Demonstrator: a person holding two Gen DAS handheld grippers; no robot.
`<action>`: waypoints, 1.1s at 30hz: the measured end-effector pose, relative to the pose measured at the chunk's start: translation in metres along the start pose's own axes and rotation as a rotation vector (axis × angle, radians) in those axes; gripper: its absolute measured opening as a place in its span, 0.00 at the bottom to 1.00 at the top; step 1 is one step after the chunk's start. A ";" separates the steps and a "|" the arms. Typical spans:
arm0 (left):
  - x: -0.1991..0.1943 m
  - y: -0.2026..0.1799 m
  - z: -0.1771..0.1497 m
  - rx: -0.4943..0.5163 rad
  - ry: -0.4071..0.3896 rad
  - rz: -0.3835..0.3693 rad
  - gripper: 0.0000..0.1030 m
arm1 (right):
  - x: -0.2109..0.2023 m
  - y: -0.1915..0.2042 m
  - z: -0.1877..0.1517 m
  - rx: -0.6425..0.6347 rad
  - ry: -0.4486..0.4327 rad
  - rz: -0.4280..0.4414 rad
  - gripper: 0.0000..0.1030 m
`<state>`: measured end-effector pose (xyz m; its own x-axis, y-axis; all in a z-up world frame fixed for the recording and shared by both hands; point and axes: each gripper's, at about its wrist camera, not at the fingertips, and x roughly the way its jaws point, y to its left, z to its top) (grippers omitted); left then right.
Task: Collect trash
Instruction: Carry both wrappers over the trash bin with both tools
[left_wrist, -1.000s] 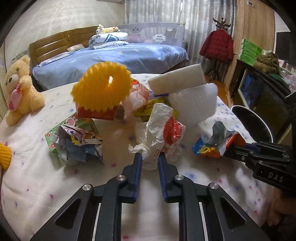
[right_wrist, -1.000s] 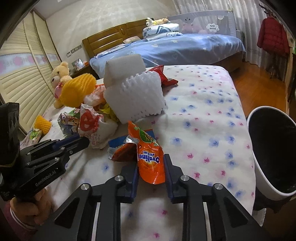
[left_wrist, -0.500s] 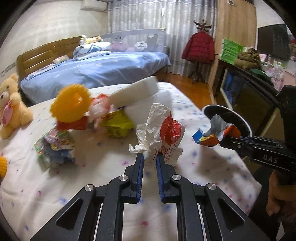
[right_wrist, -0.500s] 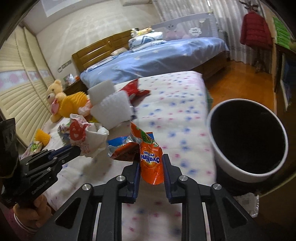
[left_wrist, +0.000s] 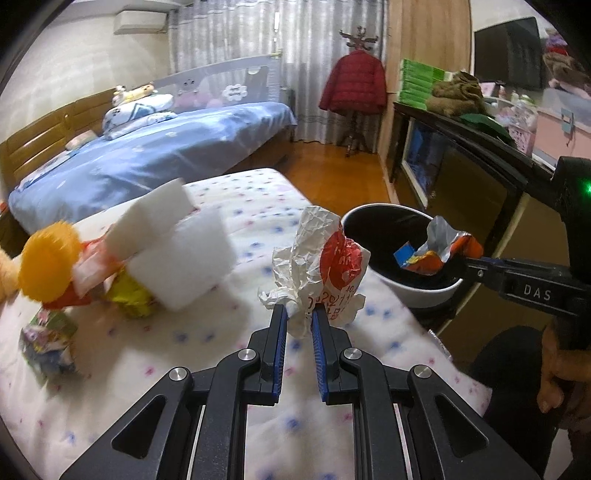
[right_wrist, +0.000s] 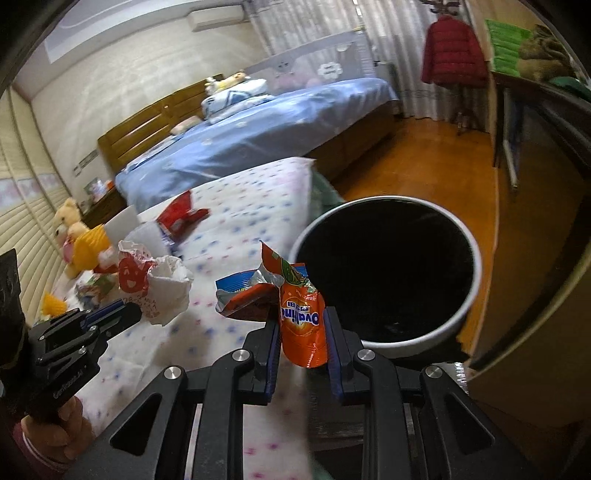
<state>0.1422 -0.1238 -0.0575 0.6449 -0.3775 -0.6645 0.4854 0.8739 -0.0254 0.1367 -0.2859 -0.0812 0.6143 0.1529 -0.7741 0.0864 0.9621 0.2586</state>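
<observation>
Right wrist view: both grippers pinch wrappers near the bin (right_wrist: 467, 314) at the bed's (right_wrist: 236, 206) edge; more litter remains.

Right gripper (right_wrist: 303, 349) clamps an orange packet (right_wrist: 301, 321), left gripper (left_wrist: 298, 332) a crumpled paper wrapper (left_wrist: 321, 269).

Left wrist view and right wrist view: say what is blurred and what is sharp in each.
Left wrist view: the white foam blocks and yellow toy are smeared, the crumpled paper bag crisp. Right wrist view: the orange wrapper is sharp, the far bed soft.

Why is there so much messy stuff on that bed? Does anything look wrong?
Yes. Trash lies in a heap on the spotted bed cover: white foam blocks, a yellow wrapper and a red packet. A bed is an odd place for litter.
</observation>
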 end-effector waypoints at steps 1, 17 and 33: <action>0.003 -0.002 0.003 0.007 0.002 -0.004 0.12 | -0.001 -0.003 0.000 0.006 -0.001 -0.008 0.21; 0.059 -0.042 0.047 0.060 0.076 -0.029 0.12 | 0.010 -0.059 0.018 0.088 0.033 -0.089 0.21; 0.109 -0.074 0.073 0.071 0.145 -0.054 0.13 | 0.033 -0.087 0.033 0.103 0.078 -0.116 0.22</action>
<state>0.2193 -0.2520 -0.0733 0.5271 -0.3706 -0.7647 0.5608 0.8278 -0.0146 0.1751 -0.3718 -0.1103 0.5328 0.0631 -0.8439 0.2356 0.9467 0.2196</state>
